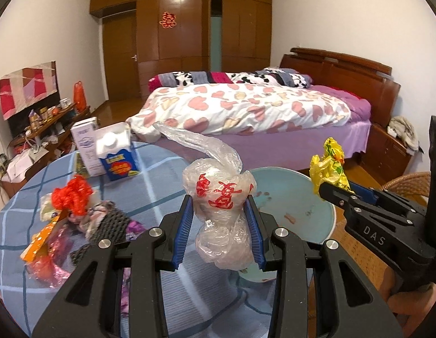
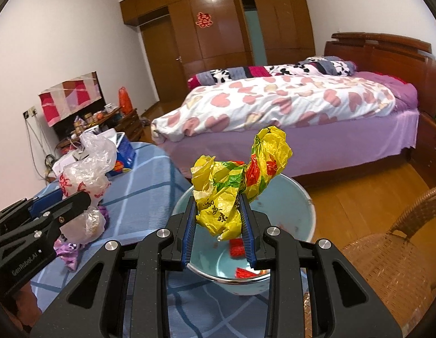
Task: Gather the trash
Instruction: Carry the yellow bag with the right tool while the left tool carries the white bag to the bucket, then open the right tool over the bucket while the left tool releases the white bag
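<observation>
Through the left wrist view we see the clutter that the right view barely catches: two cartons (image 1: 105, 149) standing at the far side of the surface (image 1: 150, 186), and a heap of wrappers (image 1: 74, 214) topped by a red frilly tuft near its left edge. The right wrist view gives what the left one lacks: the inside of the basin (image 2: 288, 211), where red scraps (image 2: 240, 256) lie on the pale blue bottom, and a wicker chair (image 2: 392, 259) on the wooden floor to the right.

We hold the left gripper (image 1: 221, 205) tilted down over the blue checked cloth, its jaws closed on a clear bag (image 1: 220, 197). The bag is crumpled, thin and glossy, printed with red characters, with one twisted tail rising up and to the left. The right gripper (image 2: 219, 205) points down the same way, just beside the left one, over the basin's near rim. Its jaws grip a yellow bag (image 2: 218, 205), a scrunched plastic wad with red and green patches and dark print, its loose end puffed up above the blue ribbed pads (image 2: 189, 225). Both bags hang clear of the surface. The basin is round and smooth and stands at the surface's right edge. Behind it all lies a bed (image 1: 246, 107) under a heart-patterned quilt.
</observation>
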The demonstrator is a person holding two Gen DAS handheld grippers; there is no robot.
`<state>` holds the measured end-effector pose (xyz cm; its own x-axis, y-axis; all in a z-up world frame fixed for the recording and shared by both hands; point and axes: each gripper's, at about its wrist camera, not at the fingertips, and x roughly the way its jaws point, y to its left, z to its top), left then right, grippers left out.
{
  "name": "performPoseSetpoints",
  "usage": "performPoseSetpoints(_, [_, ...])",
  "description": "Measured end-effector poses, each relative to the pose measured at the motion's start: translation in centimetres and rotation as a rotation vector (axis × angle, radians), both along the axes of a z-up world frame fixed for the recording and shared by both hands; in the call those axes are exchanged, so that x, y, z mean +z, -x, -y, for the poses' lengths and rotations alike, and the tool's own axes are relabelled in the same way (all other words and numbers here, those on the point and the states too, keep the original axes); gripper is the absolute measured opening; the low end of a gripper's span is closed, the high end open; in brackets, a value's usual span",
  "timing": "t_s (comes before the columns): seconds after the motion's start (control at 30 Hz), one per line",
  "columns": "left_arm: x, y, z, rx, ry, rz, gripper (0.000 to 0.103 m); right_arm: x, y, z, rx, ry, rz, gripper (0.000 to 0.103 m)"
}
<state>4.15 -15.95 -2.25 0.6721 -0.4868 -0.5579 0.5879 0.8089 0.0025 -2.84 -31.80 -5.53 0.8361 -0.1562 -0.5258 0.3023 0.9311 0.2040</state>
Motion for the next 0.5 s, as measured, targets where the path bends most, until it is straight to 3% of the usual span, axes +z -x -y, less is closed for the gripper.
performPoseSetpoints(0.5, [-2.9, -0.9, 5.2, -0.071, -0.057, -0.046, 0.037, -2.8, -0.9, 3.7, -0.082, -0.026, -0.075, 0.030])
